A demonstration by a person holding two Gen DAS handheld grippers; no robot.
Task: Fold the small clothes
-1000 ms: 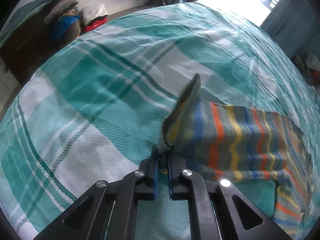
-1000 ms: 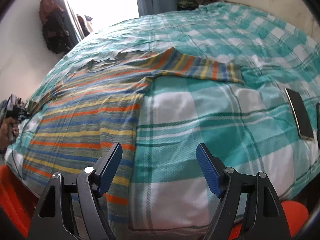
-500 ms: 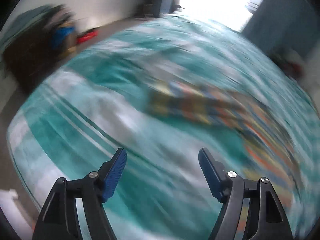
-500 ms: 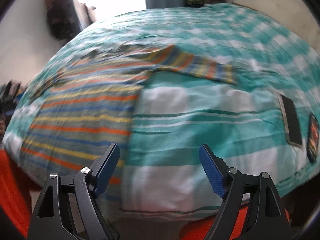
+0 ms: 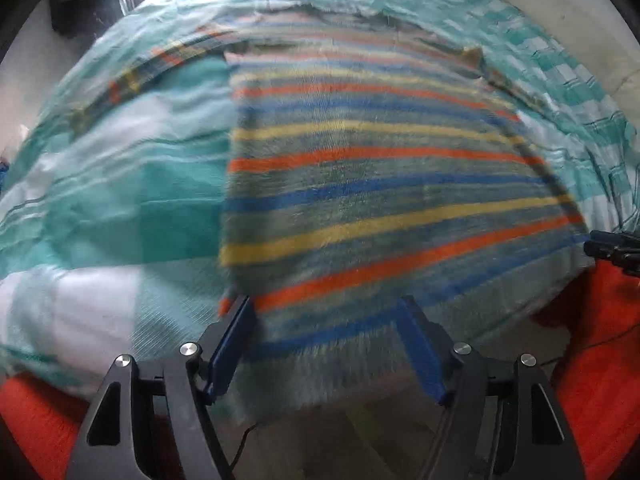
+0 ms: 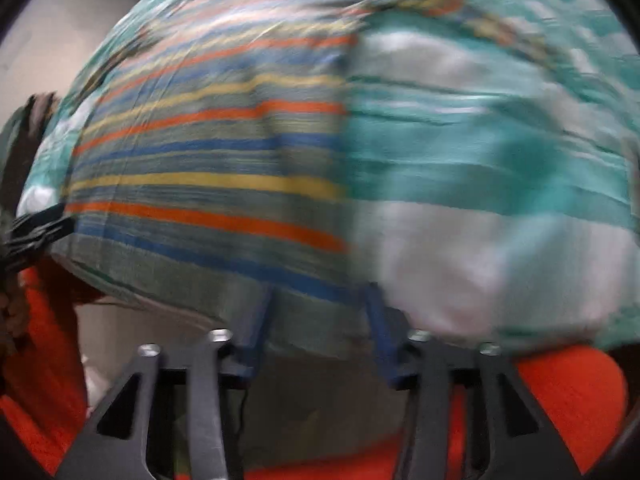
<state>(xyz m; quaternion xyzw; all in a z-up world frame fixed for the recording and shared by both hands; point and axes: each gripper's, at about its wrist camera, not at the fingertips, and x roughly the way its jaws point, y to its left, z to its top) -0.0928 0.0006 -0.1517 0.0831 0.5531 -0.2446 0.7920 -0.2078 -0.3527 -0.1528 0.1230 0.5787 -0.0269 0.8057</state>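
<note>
Two grippers: both at the near hem of one garment, jaws spread wide, gripping nothing.
Bed: teal-and-white checked bedspread (image 5: 120,184) stretches ahead of both jaws, a flat folding surface.
Shirt: grey knit shirt with orange, yellow and blue stripes (image 5: 380,184) lies spread flat ahead of the jaws, hem over the bed edge, likely for pinching.
Left gripper (image 5: 326,344): straddles the hem's left corner; a second ago it clamped a sleeve.
Right gripper (image 6: 320,336): at the hem's right corner, closer than before.

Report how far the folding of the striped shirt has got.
Done: the striped shirt lies spread flat on the checked bedspread, sleeves out. In hand: the left hand-held gripper and right hand-held gripper sit open at its bottom hem, one near each corner, gripping nothing yet. Left: every fold; none shows so far.
</note>
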